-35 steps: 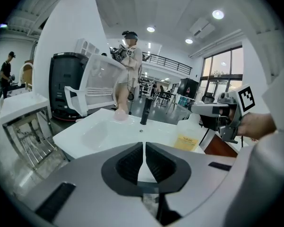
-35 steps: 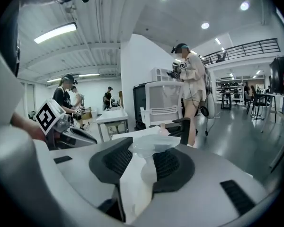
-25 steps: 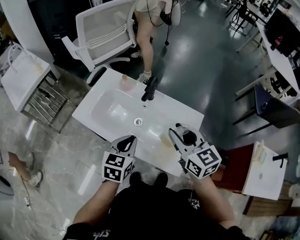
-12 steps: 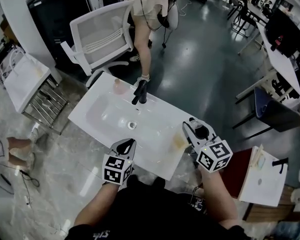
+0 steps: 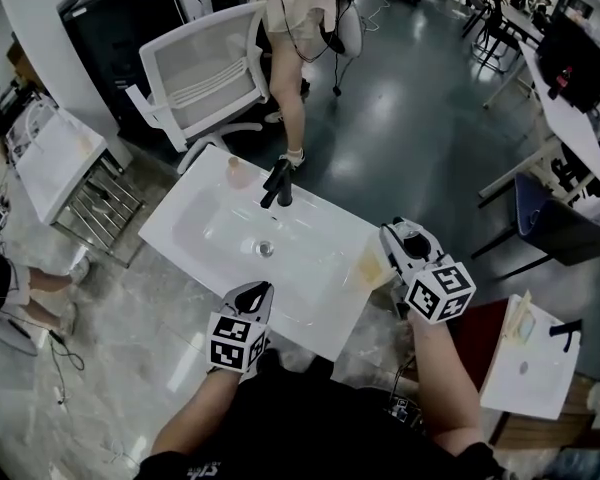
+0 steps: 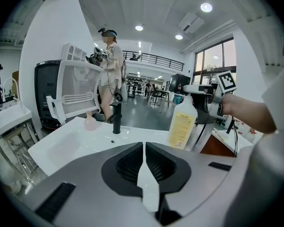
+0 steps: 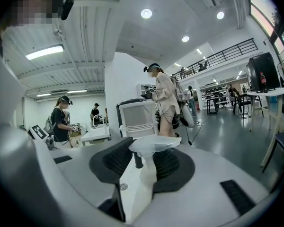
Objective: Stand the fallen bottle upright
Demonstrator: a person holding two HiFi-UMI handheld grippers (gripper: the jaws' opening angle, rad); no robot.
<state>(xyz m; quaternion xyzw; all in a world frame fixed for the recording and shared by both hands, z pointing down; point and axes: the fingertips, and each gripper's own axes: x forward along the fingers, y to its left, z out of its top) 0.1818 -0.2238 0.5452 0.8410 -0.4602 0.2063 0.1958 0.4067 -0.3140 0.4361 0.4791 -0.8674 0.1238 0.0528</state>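
The bottle (image 6: 182, 125), white with a yellow label, is upright at the right end of the white sink counter (image 5: 310, 308). In the head view the bottle (image 5: 368, 266) sits just left of my right gripper (image 5: 393, 244). That right gripper (image 6: 201, 103) is shut on the bottle's top, and in the right gripper view the neck and cap (image 7: 153, 146) fill the gap between its jaws (image 7: 149, 151). My left gripper (image 5: 259, 292) hovers at the counter's near edge, its jaws (image 6: 144, 148) shut with nothing between them.
A black faucet (image 5: 278, 183) and a small pink bottle (image 5: 237, 172) stand at the basin's far side. Behind the counter are a white mesh chair (image 5: 205, 73) and a standing person (image 5: 295, 28). A white side table (image 5: 50, 158) is at left, a red-brown cabinet (image 5: 480, 328) at right.
My right gripper has carried the bottle rightwards to the counter's right end. The left gripper has drawn back slightly toward the near edge.
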